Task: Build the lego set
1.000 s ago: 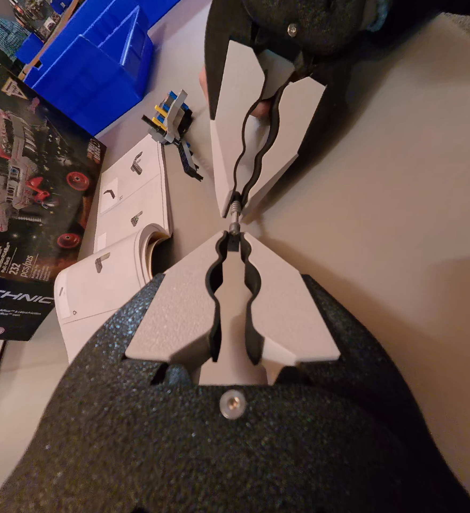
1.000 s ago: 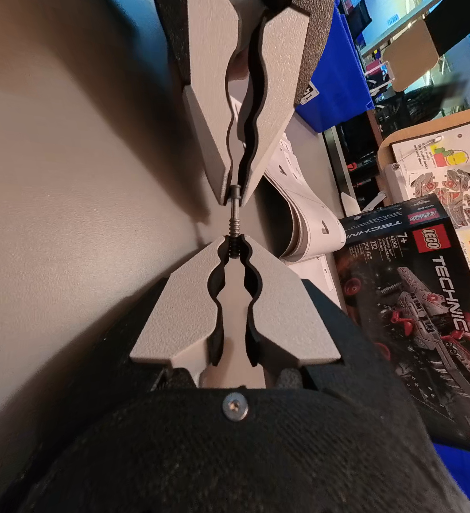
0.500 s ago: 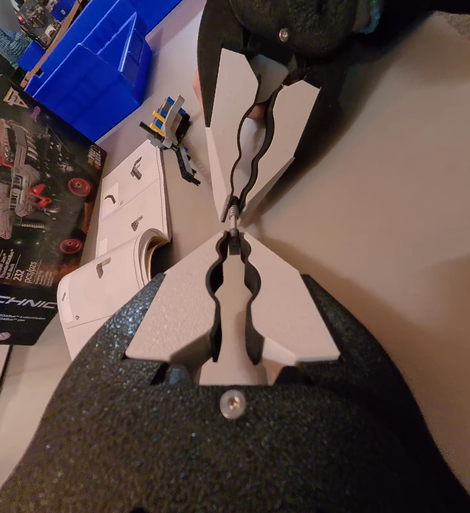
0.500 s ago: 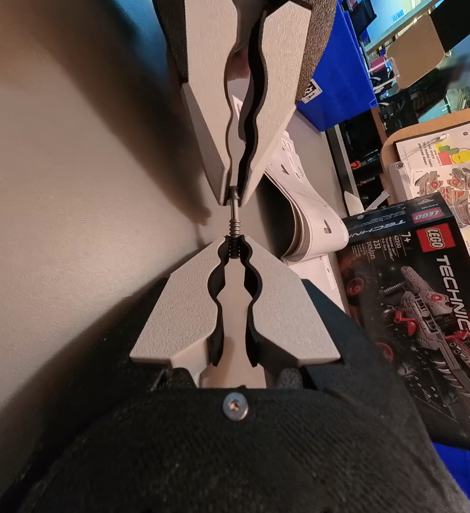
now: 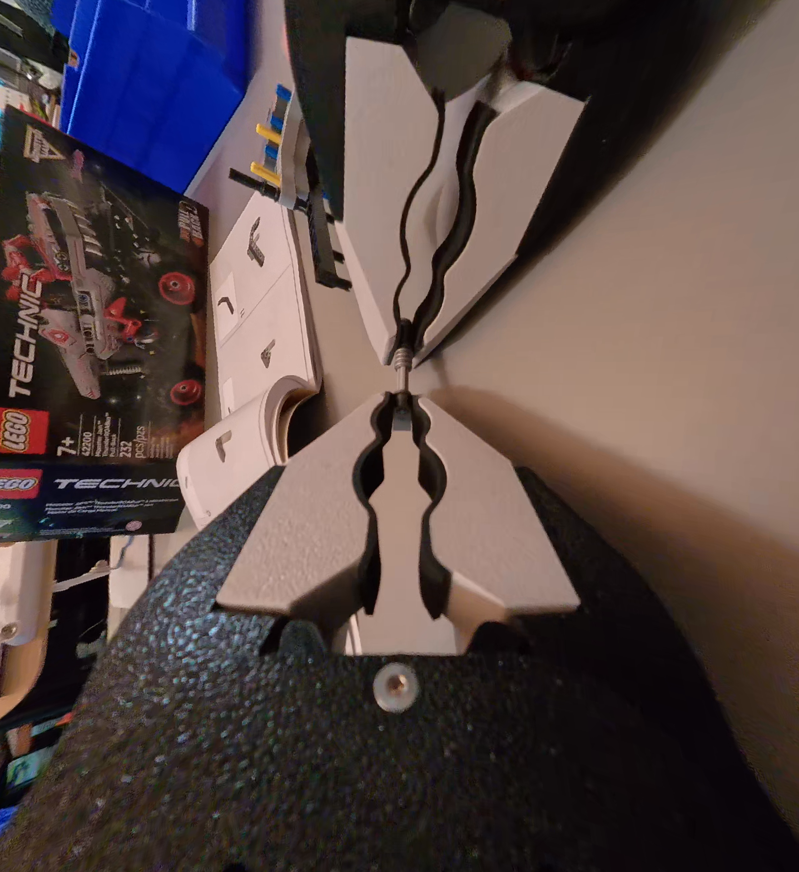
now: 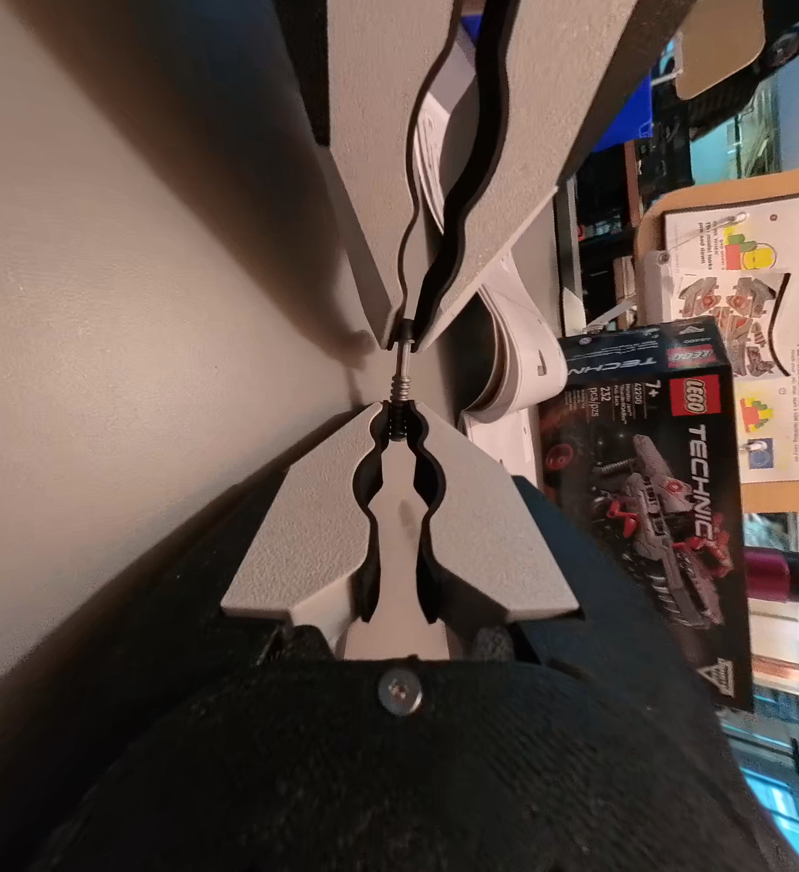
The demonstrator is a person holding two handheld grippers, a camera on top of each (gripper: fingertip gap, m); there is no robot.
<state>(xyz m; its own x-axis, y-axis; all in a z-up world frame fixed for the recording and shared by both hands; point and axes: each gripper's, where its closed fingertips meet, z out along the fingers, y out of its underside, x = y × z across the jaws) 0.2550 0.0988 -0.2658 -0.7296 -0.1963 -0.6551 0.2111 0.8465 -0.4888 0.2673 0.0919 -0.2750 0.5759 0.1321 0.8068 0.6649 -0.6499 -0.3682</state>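
A small spring-and-rod lego piece is held between my two grippers, tip to tip, above the tan table. My left gripper is shut on its rod end. My right gripper is shut on its spring end. Each gripper shows at the top of the other's view: the right one in the left wrist view, the left one in the right wrist view. A partly built lego assembly with yellow and blue pins and a black beam lies behind the right gripper, partly hidden.
An open instruction booklet lies left of the grippers, with the lego box beside it. Blue bins stand at the table's back. In the right wrist view, the box stands upright and a board with printed sheets is behind it. Both grippers' tips are close together, under 4 cm apart.
Both grippers have turned and shifted together with the piece still gripped between them. The box and booklet now sit larger and more upright in both views.
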